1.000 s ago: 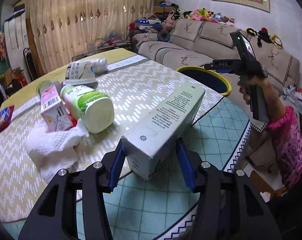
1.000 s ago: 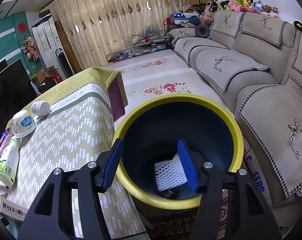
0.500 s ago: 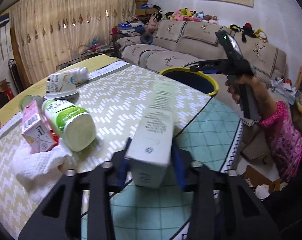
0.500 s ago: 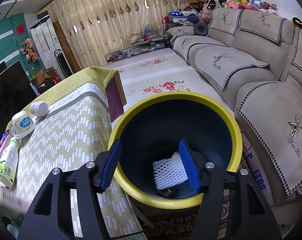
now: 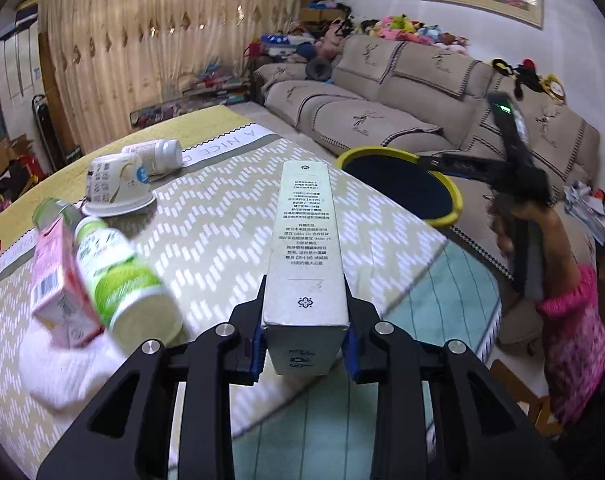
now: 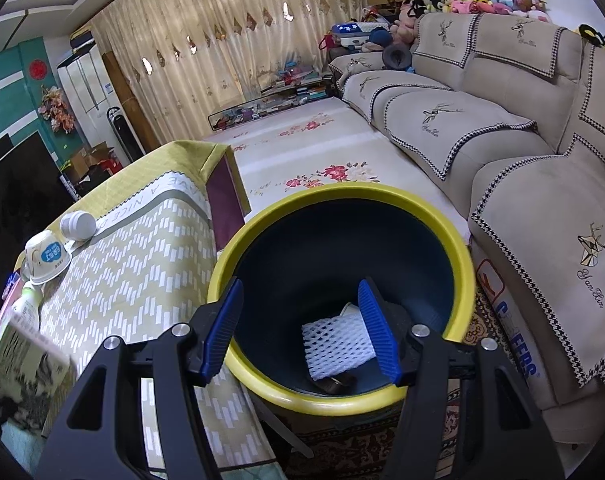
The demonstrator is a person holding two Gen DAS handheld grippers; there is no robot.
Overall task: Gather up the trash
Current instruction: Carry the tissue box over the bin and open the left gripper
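above: left gripper (image 5: 304, 344), jaws clamped on the long carton (image 5: 305, 256), lifted off the surface (image 5: 222, 216) for transfer toward the bin (image 6: 342, 396); right gripper (image 6: 300, 328), jaws half open and empty, over the bin

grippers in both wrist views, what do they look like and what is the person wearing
Both the left gripper and the right gripper have matte black angular frames with triangular cut-outs and silver bolts. Their fingers carry ribbed blue pads. The left wrist view shows a pink patterned sleeve on the person's right arm. No cables are visible.
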